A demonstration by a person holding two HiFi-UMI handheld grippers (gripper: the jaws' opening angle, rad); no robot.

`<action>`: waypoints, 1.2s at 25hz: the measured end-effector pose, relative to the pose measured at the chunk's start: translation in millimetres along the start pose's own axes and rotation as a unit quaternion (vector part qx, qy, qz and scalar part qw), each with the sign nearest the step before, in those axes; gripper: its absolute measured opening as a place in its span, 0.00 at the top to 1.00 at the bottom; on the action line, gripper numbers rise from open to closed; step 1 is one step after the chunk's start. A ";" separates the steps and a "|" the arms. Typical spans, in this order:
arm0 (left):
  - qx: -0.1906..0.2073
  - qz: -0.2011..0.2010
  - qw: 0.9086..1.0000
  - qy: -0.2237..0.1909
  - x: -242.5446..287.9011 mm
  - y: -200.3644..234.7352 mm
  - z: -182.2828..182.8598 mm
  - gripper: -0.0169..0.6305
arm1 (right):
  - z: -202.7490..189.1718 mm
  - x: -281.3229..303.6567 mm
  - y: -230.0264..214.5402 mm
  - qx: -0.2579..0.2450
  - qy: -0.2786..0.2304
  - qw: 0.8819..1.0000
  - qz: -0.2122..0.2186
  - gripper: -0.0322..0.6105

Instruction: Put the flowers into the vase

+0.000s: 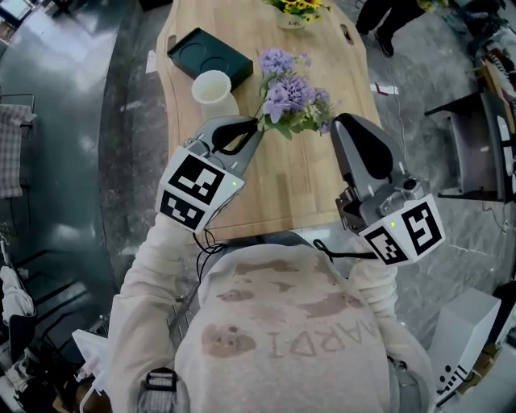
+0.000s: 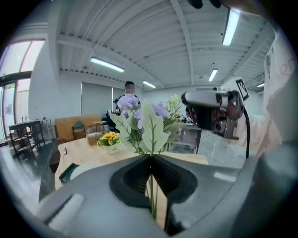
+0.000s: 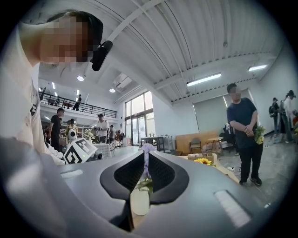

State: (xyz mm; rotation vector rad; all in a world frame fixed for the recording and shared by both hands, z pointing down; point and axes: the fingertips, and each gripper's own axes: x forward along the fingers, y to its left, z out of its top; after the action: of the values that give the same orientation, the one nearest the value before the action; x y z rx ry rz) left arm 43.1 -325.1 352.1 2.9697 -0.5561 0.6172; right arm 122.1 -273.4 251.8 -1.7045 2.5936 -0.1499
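A bunch of purple flowers (image 1: 290,97) with green leaves is held over the wooden table (image 1: 306,185). My left gripper (image 1: 256,123) is shut on its thin green stems. In the left gripper view the stems (image 2: 151,186) run down between the closed jaws and the blooms (image 2: 135,111) rise above them. The white vase (image 1: 213,89) stands upright on the table, just left of the flowers. My right gripper (image 1: 340,123) hovers to the right of the bunch with its jaws together and nothing held. Through its narrow slit (image 3: 145,155) I glimpse a purple bloom and the vase (image 3: 139,202).
A dark green tray (image 1: 210,52) lies behind the vase. A pot of yellow flowers (image 1: 297,10) stands at the table's far end. A dark chair (image 1: 476,137) is off to the right. A person in dark clothes (image 3: 242,130) stands beyond the table.
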 end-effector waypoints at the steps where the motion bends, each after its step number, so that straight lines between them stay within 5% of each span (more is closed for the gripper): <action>1: -0.003 0.005 1.000 -0.022 -5.8 4.5 11.4 0.95 | 0.7 0.2 0.5 -0.001 -0.001 1.000 -0.001 0.86; 8: -0.020 0.053 0.985 -0.162 -52.8 45.1 77.0 0.95 | -1.1 9.6 8.3 -0.005 0.003 1.000 0.007 0.86; 16: -0.029 0.108 0.952 -0.284 -97.6 96.7 115.0 0.95 | -10.3 34.3 24.9 -0.006 0.019 1.000 0.022 0.86; 22: -0.011 0.134 0.933 -0.333 -108.4 123.0 126.3 0.95 | -15.6 48.1 33.0 -0.011 0.030 0.999 0.017 0.86; 30: -0.011 0.131 0.924 -0.359 -96.6 144.3 124.3 0.95 | -23.8 66.2 34.2 -0.015 0.050 0.999 0.008 0.86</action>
State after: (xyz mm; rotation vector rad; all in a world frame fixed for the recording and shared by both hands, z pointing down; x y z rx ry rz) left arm -44.7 -443.2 197.4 3.0488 -0.9941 -0.5169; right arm 62.6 -319.2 273.7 -1.7283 2.6924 -0.2007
